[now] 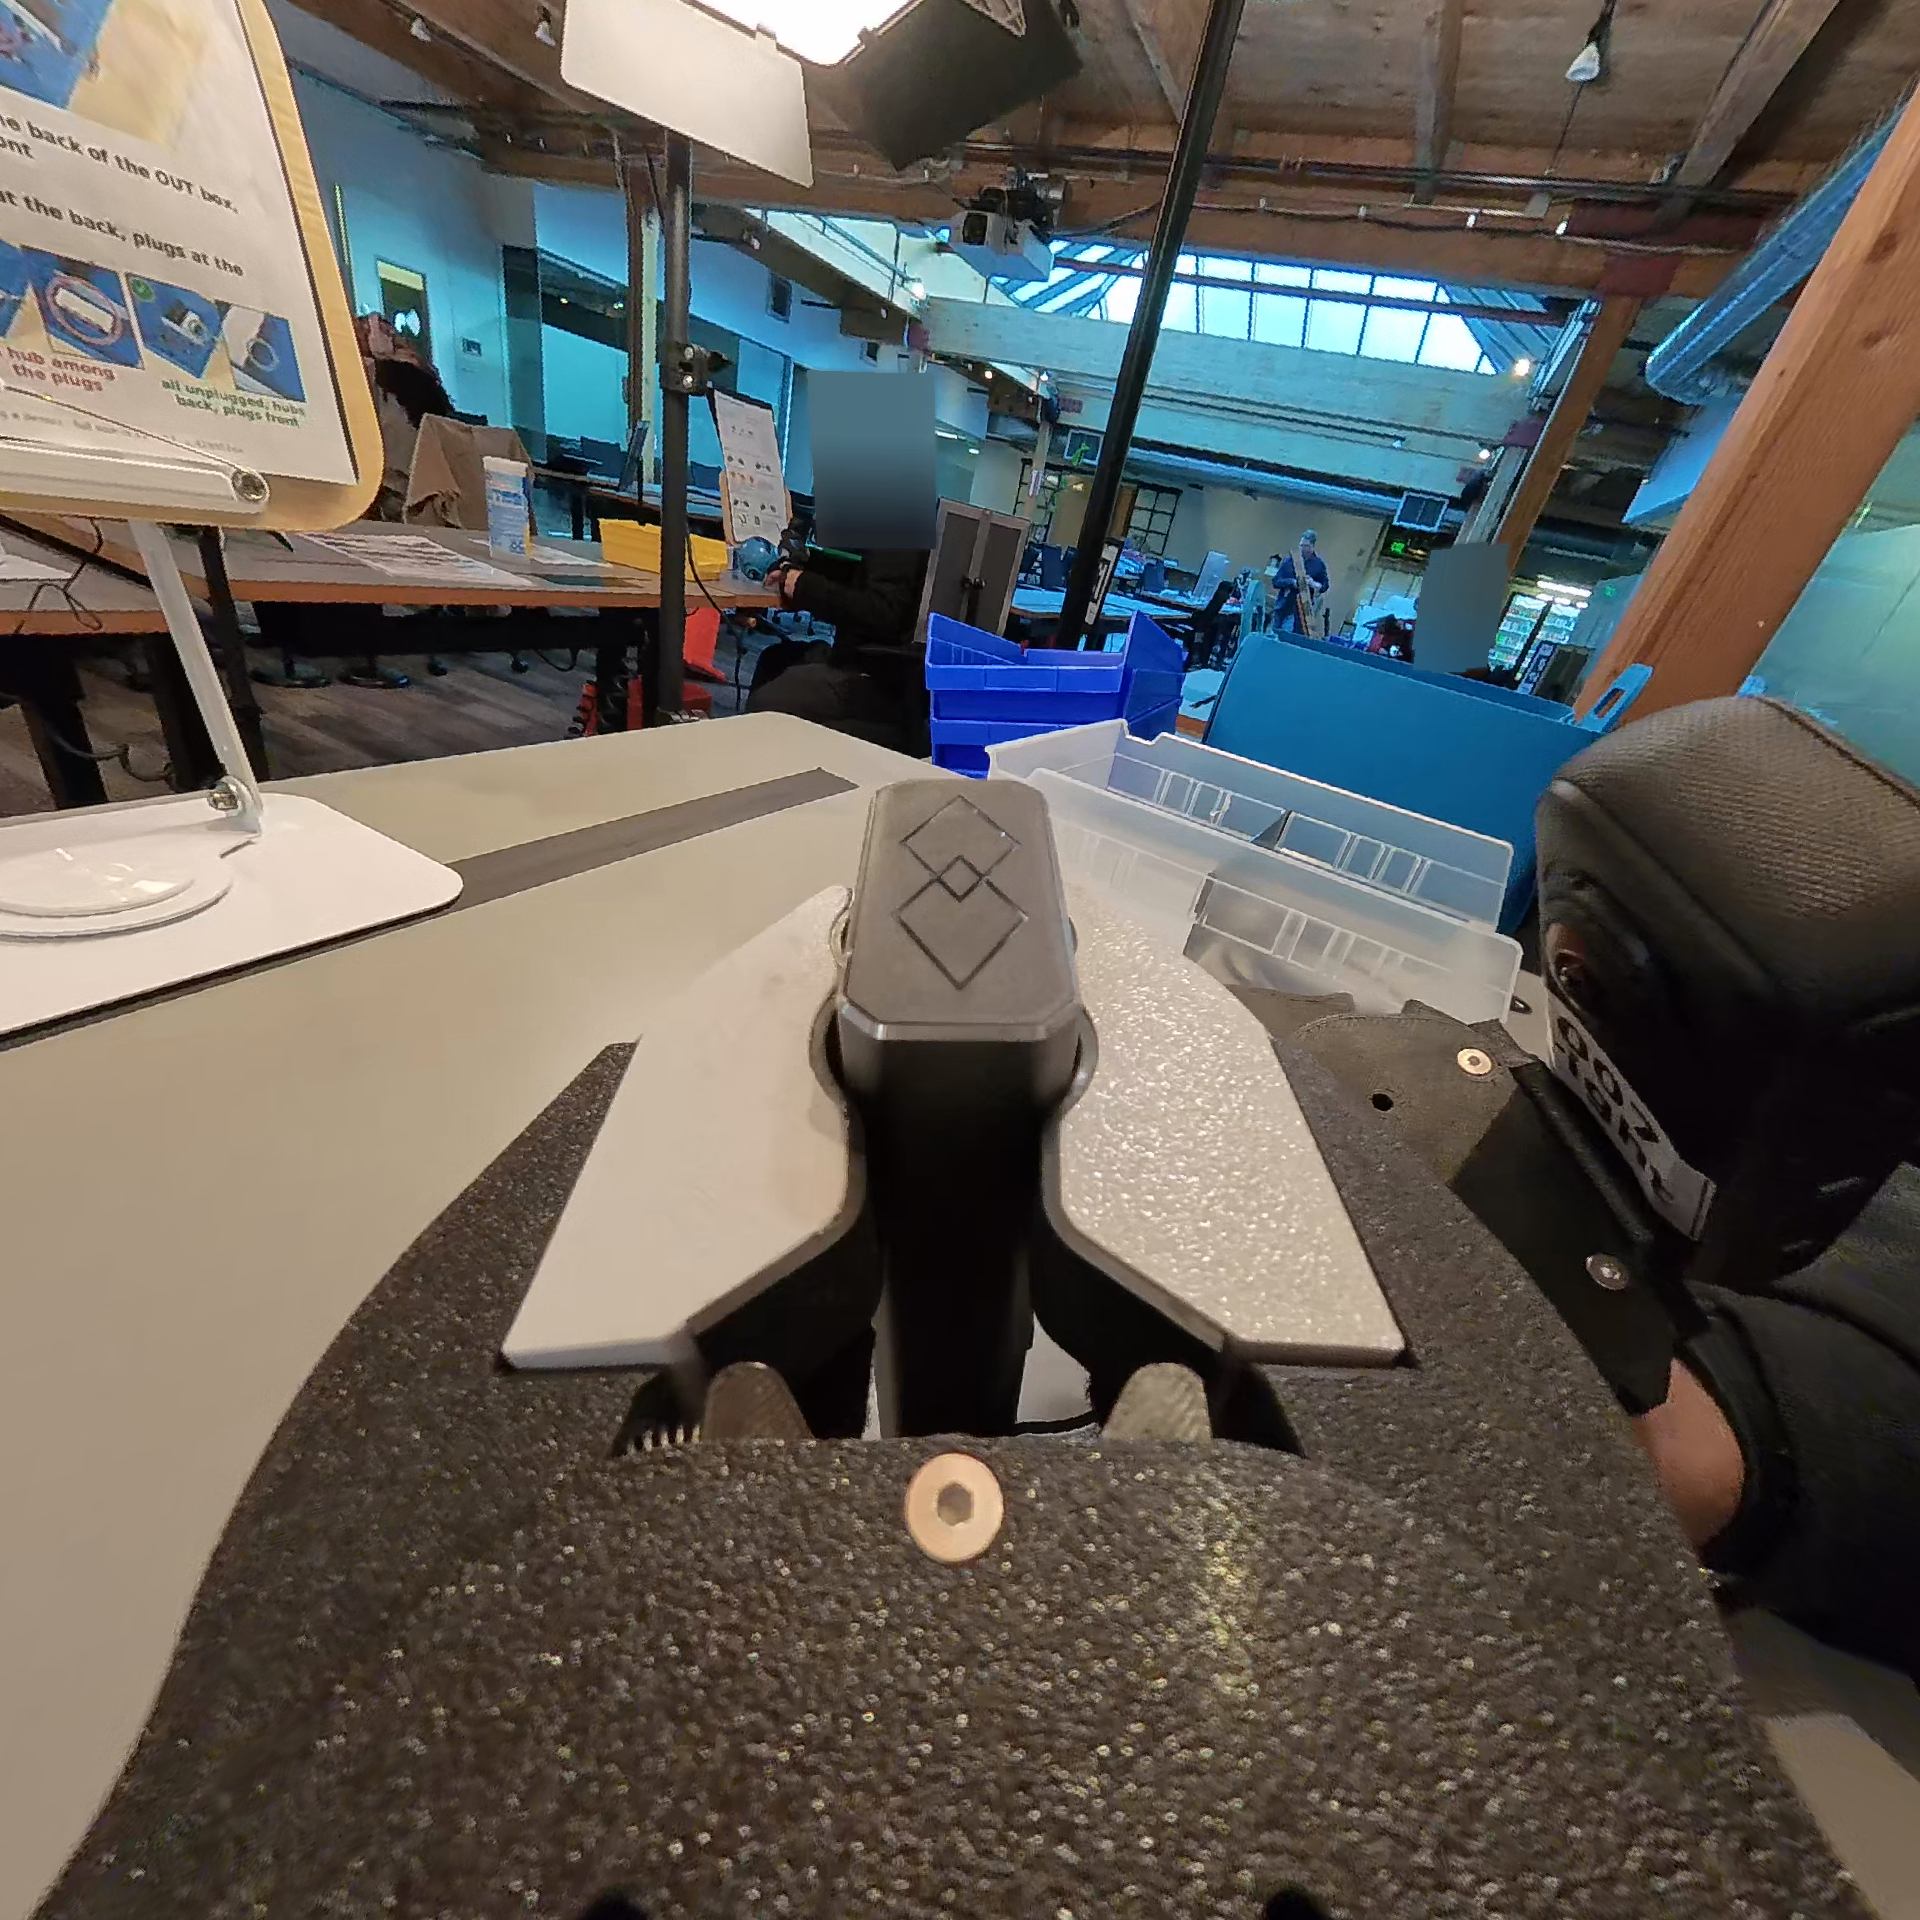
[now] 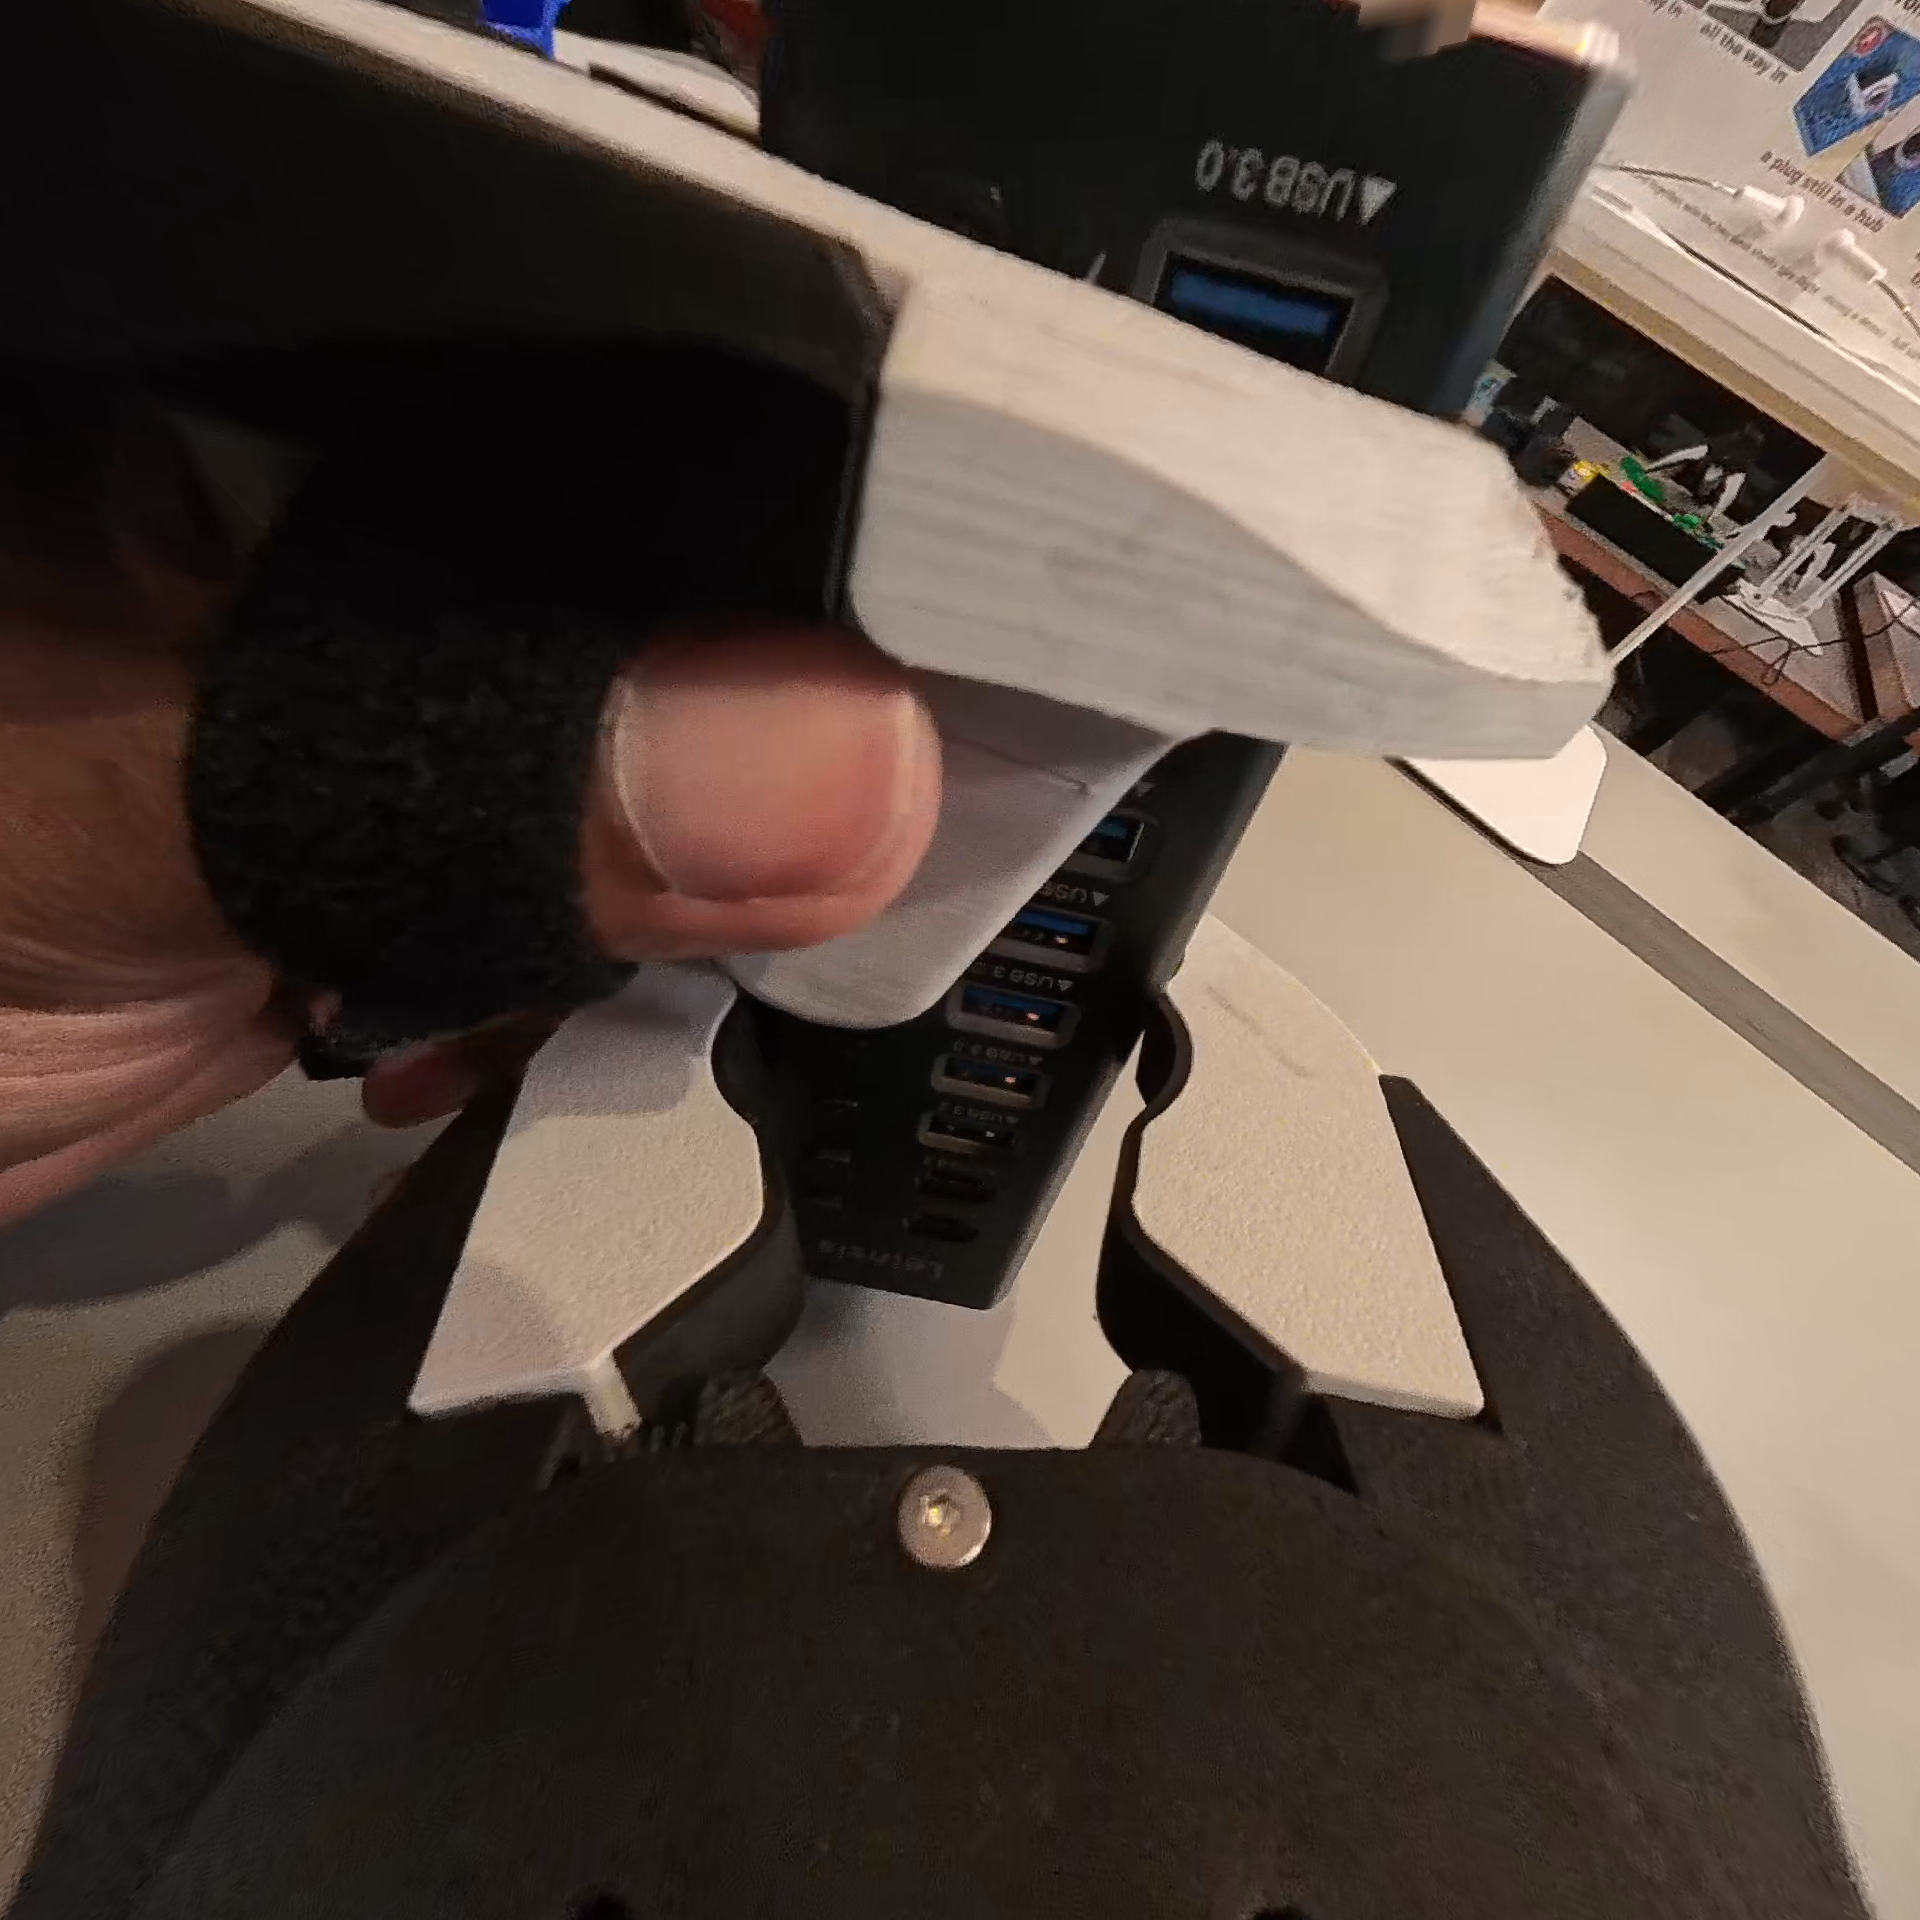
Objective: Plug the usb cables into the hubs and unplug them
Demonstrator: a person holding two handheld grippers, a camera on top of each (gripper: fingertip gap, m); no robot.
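A black USB hub (image 1: pixel 956 904) with a diamond mark on its end stands between the fingers of my left gripper (image 1: pixel 956 1003), which is shut on it above the grey table (image 1: pixel 312 1195). In the right wrist view the same hub (image 2: pixel 997 1049) shows a row of blue ports. My right gripper (image 2: pixel 951 1091) has closed against both sides of the hub's lower end. The left gripper's white fingers (image 2: pixel 1143 540) cross the hub from the left, held by a gloved hand with a bare thumb (image 2: pixel 748 769). No cable shows.
A white sign stand (image 1: pixel 208 894) stands at the table's left, and its base also shows in the right wrist view (image 2: pixel 1538 800). Clear plastic bins (image 1: pixel 1299 862), blue bins (image 1: pixel 1039 686) and a blue box (image 1: pixel 1403 727) sit at the back right. The gloved right hand (image 1: pixel 1714 935) is close on the right.
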